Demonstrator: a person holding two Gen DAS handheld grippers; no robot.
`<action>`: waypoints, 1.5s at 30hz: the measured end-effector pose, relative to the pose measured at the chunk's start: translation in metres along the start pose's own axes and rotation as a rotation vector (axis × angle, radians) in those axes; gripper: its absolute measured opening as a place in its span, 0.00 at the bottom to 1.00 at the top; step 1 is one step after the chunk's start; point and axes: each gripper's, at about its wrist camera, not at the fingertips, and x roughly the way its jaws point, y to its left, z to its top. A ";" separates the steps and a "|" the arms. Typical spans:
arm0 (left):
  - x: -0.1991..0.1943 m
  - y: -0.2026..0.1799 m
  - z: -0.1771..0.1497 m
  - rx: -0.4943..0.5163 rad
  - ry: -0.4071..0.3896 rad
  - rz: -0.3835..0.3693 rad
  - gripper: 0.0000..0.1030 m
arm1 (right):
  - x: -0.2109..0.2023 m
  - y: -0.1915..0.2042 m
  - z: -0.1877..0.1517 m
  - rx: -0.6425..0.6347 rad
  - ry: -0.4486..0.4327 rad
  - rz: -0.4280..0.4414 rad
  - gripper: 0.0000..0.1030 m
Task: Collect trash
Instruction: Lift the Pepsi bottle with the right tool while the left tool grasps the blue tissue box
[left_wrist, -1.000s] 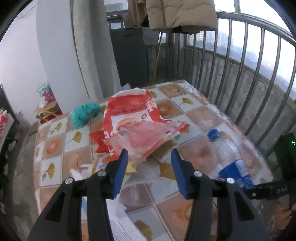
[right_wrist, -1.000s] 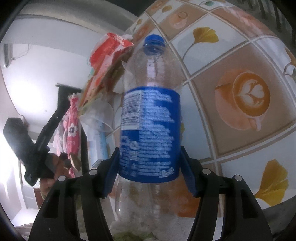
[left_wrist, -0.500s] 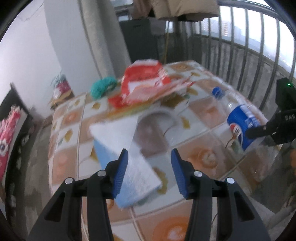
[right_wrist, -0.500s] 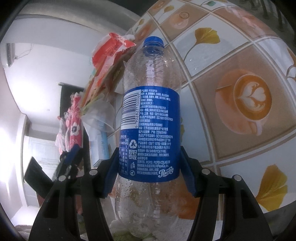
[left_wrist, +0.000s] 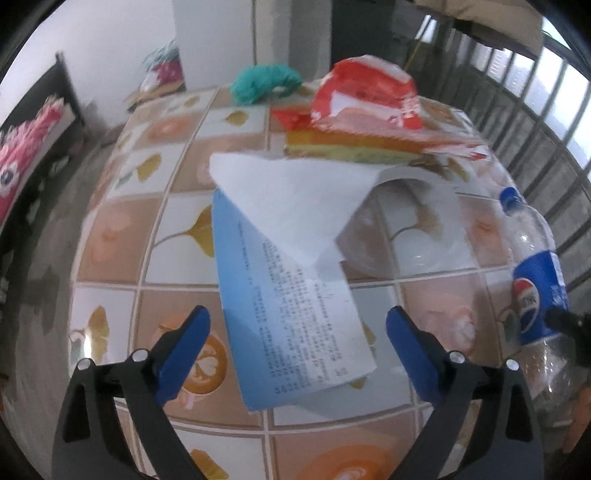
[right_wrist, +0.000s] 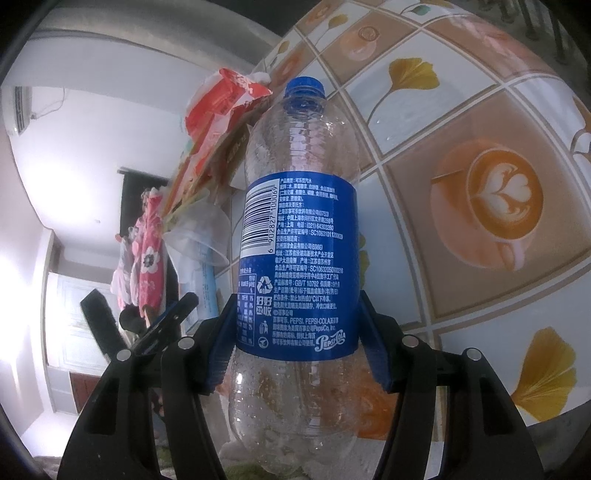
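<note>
Step in hand: the left claw (left_wrist: 297, 336) looks set to pick up the sheet of paper (left_wrist: 291, 295) lying on the counter (left_wrist: 110, 236).
Doing it well: come down astride one edge and pinch a fold, not the flat sheet.
Left claw: jaws have just been opening, now spread wide, angled steeply down; paper below, untouched.
Right claw (right_wrist: 295, 347): pinching the empty bottle (right_wrist: 299, 236) at its blue label, above the counter.

- Bottle (right_wrist: 295, 236): clear plastic, ribbed, droplets inside; glossy blue film label; blue plastic cap.
- Tabletop (left_wrist: 177, 236): glossy printed tile-pattern cover, smooth.
- Leaflet (left_wrist: 295, 325): matt paper, folded, w/ printed text.
- Snack bag (left_wrist: 365, 96): shiny red foil/plastic, crumpled.
- Cup (left_wrist: 417, 229): thin translucent plastic.
- Gripper pads (right_wrist: 221, 347): blue ribbed plastic, matt.
</note>
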 end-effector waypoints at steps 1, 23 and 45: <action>0.002 0.002 -0.001 -0.011 0.009 0.005 0.91 | 0.000 0.001 0.000 0.000 0.000 -0.001 0.55; -0.041 0.020 -0.067 -0.075 0.064 -0.098 0.76 | 0.004 0.012 0.003 0.000 0.009 -0.028 0.56; -0.004 0.028 -0.037 -0.092 0.045 -0.026 0.75 | 0.022 0.036 0.005 -0.058 -0.032 -0.109 0.69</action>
